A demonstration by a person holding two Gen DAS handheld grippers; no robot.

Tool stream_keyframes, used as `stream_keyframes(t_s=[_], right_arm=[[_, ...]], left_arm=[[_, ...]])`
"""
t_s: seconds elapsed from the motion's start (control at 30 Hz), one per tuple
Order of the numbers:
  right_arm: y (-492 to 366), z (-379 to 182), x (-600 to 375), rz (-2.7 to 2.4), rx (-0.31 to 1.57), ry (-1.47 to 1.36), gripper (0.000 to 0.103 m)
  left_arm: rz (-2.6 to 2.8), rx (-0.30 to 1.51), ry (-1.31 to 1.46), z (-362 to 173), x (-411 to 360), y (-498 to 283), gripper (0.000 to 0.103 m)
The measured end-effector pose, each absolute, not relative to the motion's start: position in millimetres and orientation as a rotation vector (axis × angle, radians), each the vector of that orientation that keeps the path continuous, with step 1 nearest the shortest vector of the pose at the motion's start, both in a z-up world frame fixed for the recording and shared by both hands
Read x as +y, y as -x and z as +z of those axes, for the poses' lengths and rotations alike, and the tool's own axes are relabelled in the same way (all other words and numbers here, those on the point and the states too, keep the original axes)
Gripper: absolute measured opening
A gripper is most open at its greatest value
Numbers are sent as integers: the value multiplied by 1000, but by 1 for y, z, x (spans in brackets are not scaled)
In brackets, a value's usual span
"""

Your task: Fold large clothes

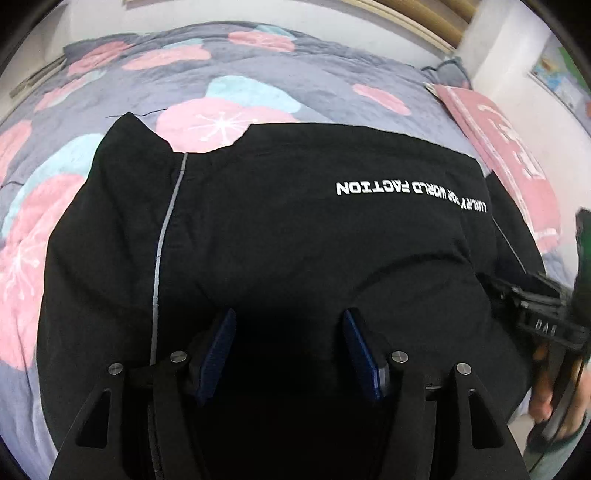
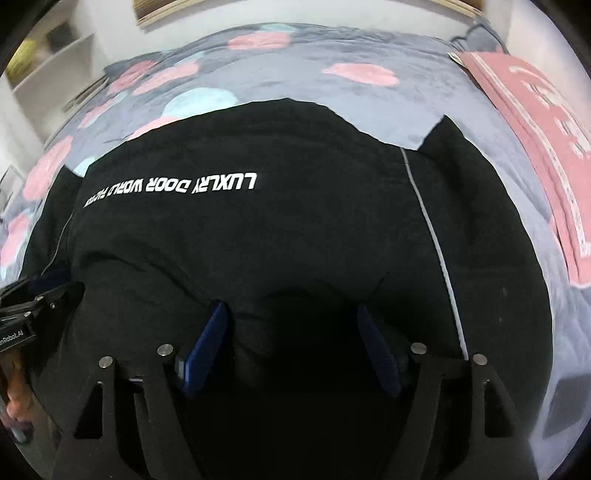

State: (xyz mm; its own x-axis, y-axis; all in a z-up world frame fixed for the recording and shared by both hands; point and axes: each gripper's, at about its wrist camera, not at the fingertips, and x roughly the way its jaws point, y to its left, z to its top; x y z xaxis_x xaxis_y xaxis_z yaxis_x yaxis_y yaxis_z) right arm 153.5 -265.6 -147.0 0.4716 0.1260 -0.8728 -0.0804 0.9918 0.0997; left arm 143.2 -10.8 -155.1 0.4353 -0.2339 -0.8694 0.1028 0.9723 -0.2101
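A large black garment (image 1: 280, 229) with white lettering and grey piping lies spread on the bed; it also fills the right wrist view (image 2: 280, 236). My left gripper (image 1: 288, 321) is open, its blue pads (image 1: 218, 350) low over the garment's near part, nothing between them. My right gripper (image 2: 291, 314) is open too, its blue pads (image 2: 207, 347) either side of a raised fold of black cloth, not closed on it. The right gripper also shows at the right edge of the left wrist view (image 1: 532, 302), the left one at the left edge of the right wrist view (image 2: 26, 310).
The bed has a grey quilt (image 1: 258, 74) with pink and teal flowers. A pink folded cloth (image 1: 509, 147) lies at the bed's right side (image 2: 546, 110). A wooden headboard (image 1: 413, 18) and white walls stand behind. White shelves (image 2: 48, 62) are at the far left.
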Motion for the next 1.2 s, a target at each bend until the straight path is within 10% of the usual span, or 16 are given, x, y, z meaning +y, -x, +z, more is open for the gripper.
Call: stream_keyframes(t_s=[0.6,1.2], right_arm=[[-35,9,-248,-10,682,-41,96],[15,63,-209,-8,542,68,97]], left_arm=[[-19,569,-135,24,-45,-16,76],[28,463,-80,66,-39,29,76]])
